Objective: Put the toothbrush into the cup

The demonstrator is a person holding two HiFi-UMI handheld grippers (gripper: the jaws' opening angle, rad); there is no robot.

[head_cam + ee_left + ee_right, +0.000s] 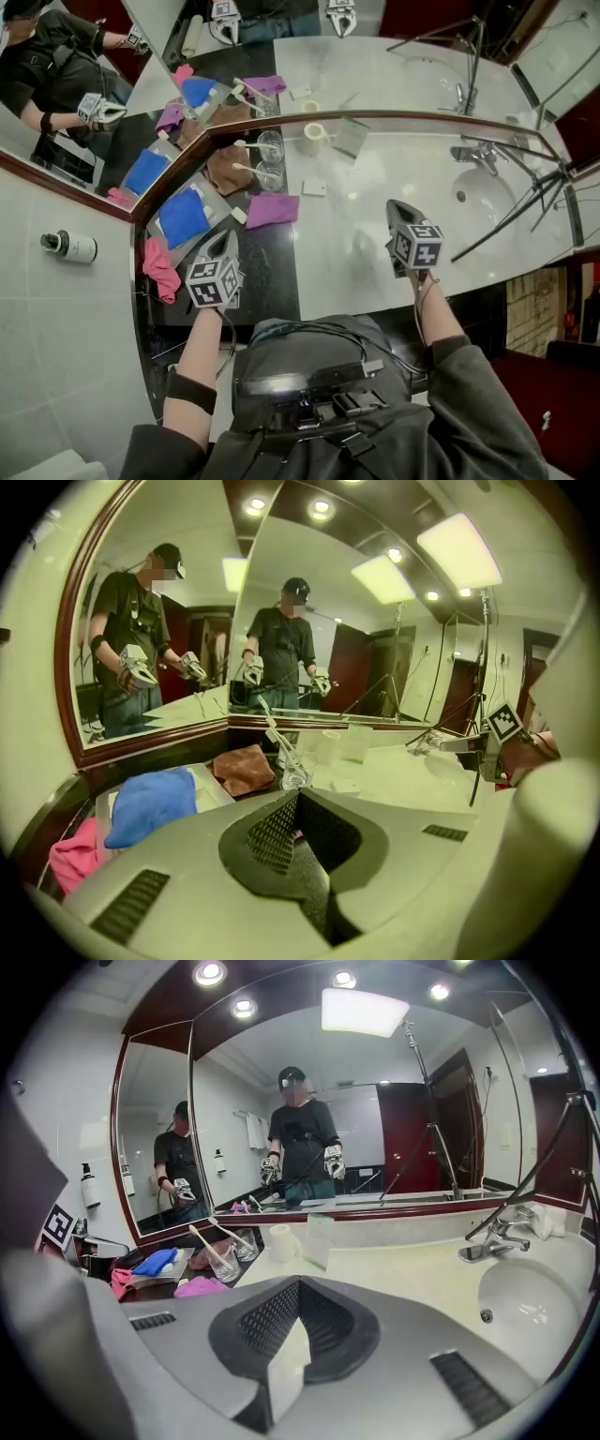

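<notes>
Two clear glass cups (270, 175) (271, 145) stand by the mirror corner, each with a pale toothbrush (246, 169) (246, 143) leaning in it. The right gripper view shows them at far left, cup (225, 1262) and toothbrush (202, 1240); the left gripper view shows a cup (295, 772) just beyond the jaws. My left gripper (225, 236) hovers over the dark counter near the cloths, shut and empty (298, 795). My right gripper (394, 205) hangs over the white counter, well right of the cups, shut with nothing held (300, 1282).
A purple cloth (272, 209), brown cloth (228, 171), blue cloth (184, 217) and pink cloth (159, 267) lie around the cups. A white cup (313, 138) and card (349, 136) stand at the mirror. Sink (483, 197), tap (473, 152) and tripod legs (525, 202) fill the right.
</notes>
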